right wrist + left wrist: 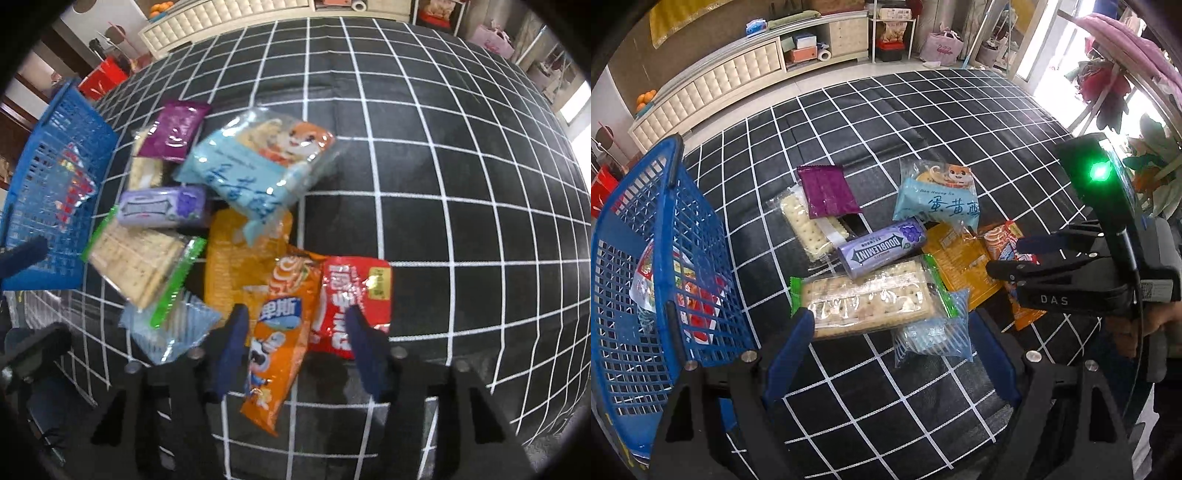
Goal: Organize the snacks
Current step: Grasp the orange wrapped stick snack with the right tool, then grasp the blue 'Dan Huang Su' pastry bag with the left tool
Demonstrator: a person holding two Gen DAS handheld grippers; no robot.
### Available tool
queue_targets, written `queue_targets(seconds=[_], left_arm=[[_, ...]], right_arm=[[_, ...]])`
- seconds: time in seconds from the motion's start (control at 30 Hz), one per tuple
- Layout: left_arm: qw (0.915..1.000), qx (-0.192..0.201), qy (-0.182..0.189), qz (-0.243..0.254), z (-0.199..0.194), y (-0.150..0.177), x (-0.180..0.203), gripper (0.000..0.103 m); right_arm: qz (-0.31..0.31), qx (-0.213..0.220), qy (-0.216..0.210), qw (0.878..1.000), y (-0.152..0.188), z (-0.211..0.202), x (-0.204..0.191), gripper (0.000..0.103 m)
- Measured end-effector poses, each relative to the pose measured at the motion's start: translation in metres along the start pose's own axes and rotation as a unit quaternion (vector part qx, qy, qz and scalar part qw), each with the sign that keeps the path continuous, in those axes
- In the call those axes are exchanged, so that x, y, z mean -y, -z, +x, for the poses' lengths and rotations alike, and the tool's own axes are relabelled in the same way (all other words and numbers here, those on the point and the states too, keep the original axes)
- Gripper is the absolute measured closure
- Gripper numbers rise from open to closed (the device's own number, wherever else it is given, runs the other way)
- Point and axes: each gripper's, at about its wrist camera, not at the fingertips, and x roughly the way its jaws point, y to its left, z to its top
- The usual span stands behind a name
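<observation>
Snacks lie in a heap on the black checked cloth [923, 110]. My left gripper [892, 334] is open, its jaws either side of a clear cracker pack with green ends [868, 299] and a pale blue pack [931, 336]. My right gripper [295, 332] hangs open over an orange packet [277, 332] and a red packet [347, 295]; the orange one lies between its fingers and the right finger overlaps the red one. Behind sit a purple gum box [882, 251], a light blue bag [938, 199] and a purple packet [827, 192]. The right gripper [1015, 258] also shows at the right.
A blue mesh basket [670, 221] stands at the left edge of the cloth with a few packets inside; in the right wrist view the basket [55, 122] is at the far left. A second cracker pack [809, 229] and a yellow packet [960, 262] lie in the heap. A cabinet [720, 85] runs behind.
</observation>
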Motion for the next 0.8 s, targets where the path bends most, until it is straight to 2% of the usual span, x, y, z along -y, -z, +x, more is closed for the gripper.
queue_targets(seconds=[0.07,0.17,0.33,0.57,0.7,0.8], left_arm=[[1.0,0.0,-0.002,0.002,-0.001,-0.002,0.0,0.019],[1.0,0.002,-0.005,0.007,-0.003,-0.007,0.003,0.019],[0.9999,0.003,-0.003,0.016,-0.005,-0.023,0.009,0.019],[0.9999,0.003,-0.005,0.01,0.004,-0.059,0.016,0.019],[0.9991,-0.019,0.028,0.026,0.018,-0.08,0.027,0.019],[0.998,-0.028,0.02,0.052,0.032,-0.093,0.04,0.019]], right_arm=[[-0.006,0.006,-0.005,1.0,0.002,-0.003,-0.002,0.075],[-0.011,0.01,-0.015,1.0,0.003,-0.011,-0.003,0.082],[-0.008,0.039,-0.025,0.999,0.005,-0.036,0.003,0.083],[0.012,0.084,-0.036,0.996,0.007,-0.088,0.03,0.083],[0.028,0.09,-0.044,0.995,0.0,-0.092,0.045,0.083],[0.039,0.089,-0.05,0.994,-0.008,-0.085,0.051,0.083]])
